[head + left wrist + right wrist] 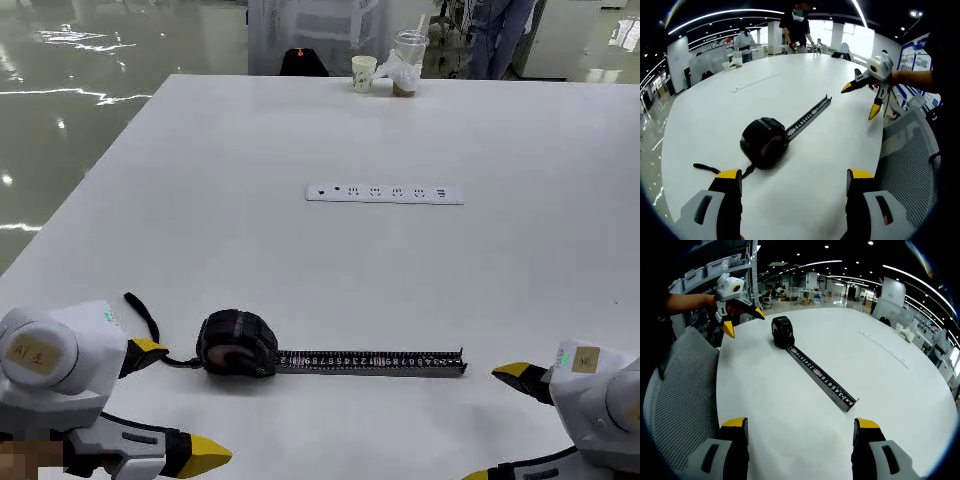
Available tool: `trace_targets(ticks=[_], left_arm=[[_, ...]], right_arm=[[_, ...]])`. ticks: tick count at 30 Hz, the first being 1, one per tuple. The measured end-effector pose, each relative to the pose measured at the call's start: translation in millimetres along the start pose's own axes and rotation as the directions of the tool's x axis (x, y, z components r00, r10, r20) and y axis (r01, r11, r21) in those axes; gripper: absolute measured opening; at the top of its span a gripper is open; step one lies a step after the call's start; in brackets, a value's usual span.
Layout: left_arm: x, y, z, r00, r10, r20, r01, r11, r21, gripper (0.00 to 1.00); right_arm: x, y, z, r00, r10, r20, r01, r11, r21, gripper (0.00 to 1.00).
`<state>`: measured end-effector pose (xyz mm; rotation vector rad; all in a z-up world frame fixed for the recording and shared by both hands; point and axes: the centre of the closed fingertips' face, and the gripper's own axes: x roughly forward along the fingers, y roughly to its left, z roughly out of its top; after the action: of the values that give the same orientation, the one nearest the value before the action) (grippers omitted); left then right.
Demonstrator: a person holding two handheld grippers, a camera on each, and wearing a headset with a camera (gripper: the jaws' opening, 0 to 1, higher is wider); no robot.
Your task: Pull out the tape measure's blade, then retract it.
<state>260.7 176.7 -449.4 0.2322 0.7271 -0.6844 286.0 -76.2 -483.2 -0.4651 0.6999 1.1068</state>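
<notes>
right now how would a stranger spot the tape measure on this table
On the big white table, look nearer than the flat white power strip. The tape measure is the round black case there, its numbered blade pulled out flat.

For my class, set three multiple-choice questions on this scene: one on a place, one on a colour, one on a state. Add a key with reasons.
1. Where is the power strip relative to the tape measure?
A. On top of it. B. Farther across the table, apart from it. C. Nearer the person.
2. What colour is its case?
A. Yellow. B. White. C. Black.
3. How is the blade?
A. Pulled out, flat on the table. B. Fully retracted. C. Coiled upright.

Key: 1 B, bare table separates them; 2 C, the case is black; 3 A, the numbered blade stretches from the case.
</notes>
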Motion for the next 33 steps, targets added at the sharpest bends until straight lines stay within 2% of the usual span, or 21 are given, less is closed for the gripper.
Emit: trace_targets(ticks=[8, 13, 18, 25, 30, 33], left_arm=[[-3.9, -10.0, -1.4, 0.9989, 0.038, 0.027, -0.036, 0.998, -0.056, 0.87], [-5.8, -13.8, -3.0, 0.9968, 0.065, 0.046, -0.062, 0.996, -0.067, 0.89], [-7.3, -16.0, -4.1, 0.9940, 0.094, 0.057, -0.086, 0.989, -0.117, 0.91], [-12.4, -24.0, -2.6, 0.9903, 0.118, 0.073, -0.107, 0.984, -0.145, 0.91], [-15.1, -24.4, -1.7, 0.9853, 0.151, 0.080, -0.135, 0.975, -0.175, 0.94], [-16.8, -25.9, 0.5, 0.9819, 0.166, 0.091, -0.147, 0.971, -0.188, 0.95]], right_arm=[[-1.4, 9.9, -0.1, 0.9993, -0.032, 0.019, 0.031, 0.998, 0.046, 0.92], [-3.0, 14.0, 2.0, 0.9978, -0.056, 0.033, 0.054, 0.996, 0.076, 0.96], [-5.3, 17.4, 2.1, 0.9965, -0.073, 0.040, 0.069, 0.992, 0.108, 0.98], [-8.9, 23.3, 4.8, 0.9915, -0.111, 0.067, 0.098, 0.980, 0.172, 0.99], [-10.3, 28.6, 6.4, 0.9880, -0.133, 0.077, 0.115, 0.972, 0.207, 0.99], [-11.9, 28.6, 7.9, 0.9825, -0.165, 0.087, 0.141, 0.963, 0.230, 0.99]])
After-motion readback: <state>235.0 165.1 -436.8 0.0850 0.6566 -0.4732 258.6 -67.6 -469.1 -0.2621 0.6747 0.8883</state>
